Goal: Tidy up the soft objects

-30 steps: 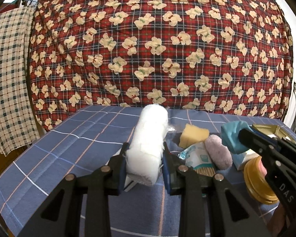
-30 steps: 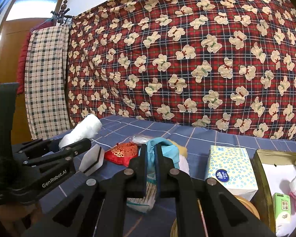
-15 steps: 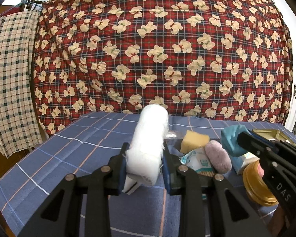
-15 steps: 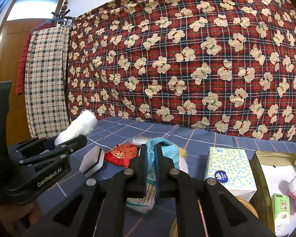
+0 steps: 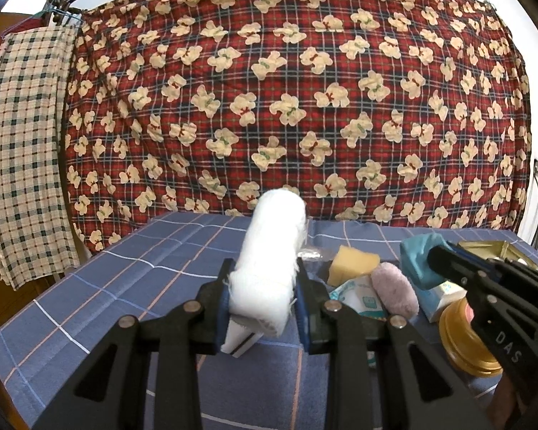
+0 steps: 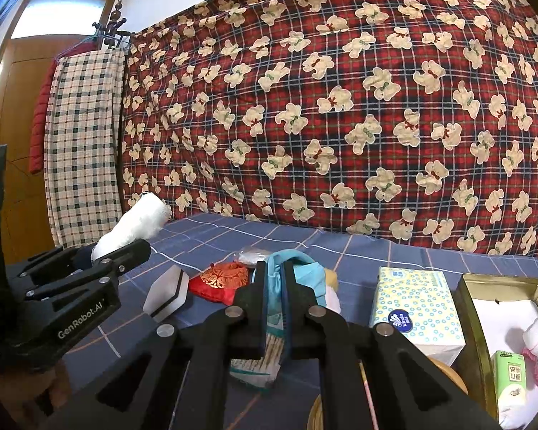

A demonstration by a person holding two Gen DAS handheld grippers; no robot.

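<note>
White gauze roll (image 5: 269, 258) clamped between left tongs (image 5: 263, 308); teal cloth (image 6: 290, 276) pinched in right tongs (image 6: 273, 308)

Both tools are matte black: the left gripper (image 5: 263, 308) has blue pads inside its jaws and silver pivot screws, with white "GenRobot.AI" lettering along its side; the right gripper (image 6: 273, 308) shows "DAS", possibly part of a longer word.

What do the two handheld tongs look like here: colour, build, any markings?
Both are matte black plastic with angular, open-framed arms and silver round pivot pins. The left tongs have blue pads on the inner finger faces. Seen from the side, the left one reads "GenRobot.AI" in white; the right tongs show "DAS" on the body. No cables or sleeves are visible.
</note>
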